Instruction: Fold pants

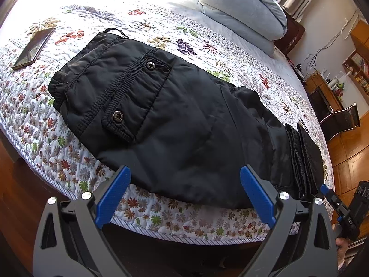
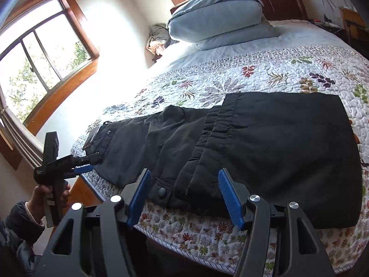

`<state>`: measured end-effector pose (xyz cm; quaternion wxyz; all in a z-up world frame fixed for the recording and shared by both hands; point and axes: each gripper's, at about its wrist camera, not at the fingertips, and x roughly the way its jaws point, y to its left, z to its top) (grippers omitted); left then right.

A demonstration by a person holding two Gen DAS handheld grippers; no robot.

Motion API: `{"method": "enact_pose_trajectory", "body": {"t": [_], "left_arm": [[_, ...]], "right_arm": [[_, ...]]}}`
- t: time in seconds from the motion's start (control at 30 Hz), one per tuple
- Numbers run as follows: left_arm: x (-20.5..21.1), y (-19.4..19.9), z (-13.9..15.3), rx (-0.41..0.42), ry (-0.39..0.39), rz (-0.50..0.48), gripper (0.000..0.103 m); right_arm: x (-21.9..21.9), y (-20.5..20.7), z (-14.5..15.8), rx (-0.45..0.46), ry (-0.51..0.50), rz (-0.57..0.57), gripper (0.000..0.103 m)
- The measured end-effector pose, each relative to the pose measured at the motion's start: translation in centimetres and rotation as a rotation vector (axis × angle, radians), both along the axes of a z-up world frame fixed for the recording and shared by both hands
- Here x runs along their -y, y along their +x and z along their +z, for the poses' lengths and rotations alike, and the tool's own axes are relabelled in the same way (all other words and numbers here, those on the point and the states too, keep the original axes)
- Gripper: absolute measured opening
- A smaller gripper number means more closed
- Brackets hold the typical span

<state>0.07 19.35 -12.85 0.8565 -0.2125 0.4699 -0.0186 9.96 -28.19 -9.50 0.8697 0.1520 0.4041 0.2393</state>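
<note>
Black pants (image 1: 175,120) lie flat along the near edge of the bed. The waistband and a snap pocket (image 1: 136,94) are at the left. The leg ends are folded back over the legs at the right (image 2: 288,147). My left gripper (image 1: 184,180) is open and empty, just above the pants' near edge by the seat. My right gripper (image 2: 184,184) is open and empty, above the near edge where the folded leg cuffs end. Each gripper shows in the other's view, the left one (image 2: 85,165) and the right one (image 1: 325,189).
A floral quilt (image 1: 161,217) covers the bed. A phone (image 1: 34,47) lies left of the waistband. Blue pillows (image 2: 216,16) are stacked at the head. A window (image 2: 43,53) is at the left. A chair (image 1: 339,120) and shelves stand at the right.
</note>
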Motion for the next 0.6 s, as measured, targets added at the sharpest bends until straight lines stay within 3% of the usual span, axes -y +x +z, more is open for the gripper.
{"method": "enact_pose_trajectory", "body": {"t": [0.07,0.2,0.43,0.6], "left_arm": [[-0.3,-0.2,0.0,0.002,0.003,0.005,0.096],[-1.7,-0.6,0.0,0.002,-0.008,0.040,0.096],[-5.2,-1.7,-0.1,-0.009,-0.086,0.136,0.096],[-9.0,-3.5,-0.7,0.000,-0.215,0.258,0.096]], "right_arm": [[-0.5,0.6,-1.6,-0.058,-0.029,0.005,0.061],[-0.6,0.3,-2.6,-0.072,-0.028,-0.012,0.061],[1.0,-0.4,0.3,-0.032,0.056,-0.062,0.062],[2.1,-0.4,2.0,-0.011,0.108,-0.108,0.063]]}}
